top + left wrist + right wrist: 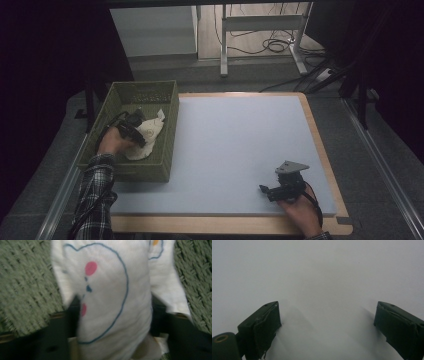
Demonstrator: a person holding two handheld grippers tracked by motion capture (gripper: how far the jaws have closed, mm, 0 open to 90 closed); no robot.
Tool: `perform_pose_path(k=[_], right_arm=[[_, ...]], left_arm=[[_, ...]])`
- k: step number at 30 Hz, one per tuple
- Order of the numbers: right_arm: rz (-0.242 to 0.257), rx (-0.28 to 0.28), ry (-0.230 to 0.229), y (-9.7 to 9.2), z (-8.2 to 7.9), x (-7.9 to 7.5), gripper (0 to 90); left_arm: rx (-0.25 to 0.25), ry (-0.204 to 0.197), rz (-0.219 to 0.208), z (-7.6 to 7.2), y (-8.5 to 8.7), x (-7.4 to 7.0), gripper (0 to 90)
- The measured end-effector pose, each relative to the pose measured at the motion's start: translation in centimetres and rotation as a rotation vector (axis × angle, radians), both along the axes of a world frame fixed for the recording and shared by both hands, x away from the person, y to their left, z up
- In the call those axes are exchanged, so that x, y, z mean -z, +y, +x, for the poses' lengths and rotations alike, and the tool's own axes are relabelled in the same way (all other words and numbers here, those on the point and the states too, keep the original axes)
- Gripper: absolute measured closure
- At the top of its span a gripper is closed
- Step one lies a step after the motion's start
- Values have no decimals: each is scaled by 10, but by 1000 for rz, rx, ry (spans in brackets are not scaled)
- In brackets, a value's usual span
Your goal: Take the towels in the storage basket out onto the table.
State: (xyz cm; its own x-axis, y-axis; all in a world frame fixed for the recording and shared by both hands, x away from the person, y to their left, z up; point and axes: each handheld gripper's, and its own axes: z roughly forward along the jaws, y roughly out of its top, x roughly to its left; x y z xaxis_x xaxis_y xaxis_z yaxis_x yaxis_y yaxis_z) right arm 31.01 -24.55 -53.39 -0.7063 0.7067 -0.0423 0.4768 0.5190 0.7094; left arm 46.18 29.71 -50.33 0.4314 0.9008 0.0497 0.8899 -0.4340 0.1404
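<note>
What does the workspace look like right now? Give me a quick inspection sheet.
Surface: pale mat on a wood-edged table, bare apart from the right hand.
Job's things: white cloth with blue outline print, lying in the green basket at the mat's left edge.
Clutter: nothing seen.
Grippers: left gripper down in the basket, jaws pressed on the cloth; right gripper open, empty, low over the mat.
Cables: loose coil on the floor beyond the table.
Surroundings: dark; desk legs behind.

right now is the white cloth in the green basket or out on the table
In. The white cloth lies bunched inside the green basket; the left gripper has its jaws pressed against the cloth's sides, woven wall behind.
</note>
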Motion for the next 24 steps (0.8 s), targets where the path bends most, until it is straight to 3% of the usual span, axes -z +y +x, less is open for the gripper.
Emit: perform_pose_path(k=[2, 4, 6, 9, 11, 24], right_arm=[[0, 0, 0, 0, 0, 0, 69], [0, 0, 0, 0, 0, 0, 69], [0, 0, 0, 0, 0, 0, 70], [0, 0, 0, 0, 0, 0, 70], [0, 0, 0, 0, 0, 0, 69], [-1, -1, 0, 0, 0, 0, 69]], left_arm=[[-5, -6, 3, -1, 1, -1, 681], [-19, -10, -13, -1, 4, -3, 713], [-39, -23, -49, -1, 8, -6, 721], [-79, -60, -147, -3, 15, -13, 718], [-79, -82, -192, -7, 18, -20, 714], [-48, -189, -275, -29, 23, -72, 711]])
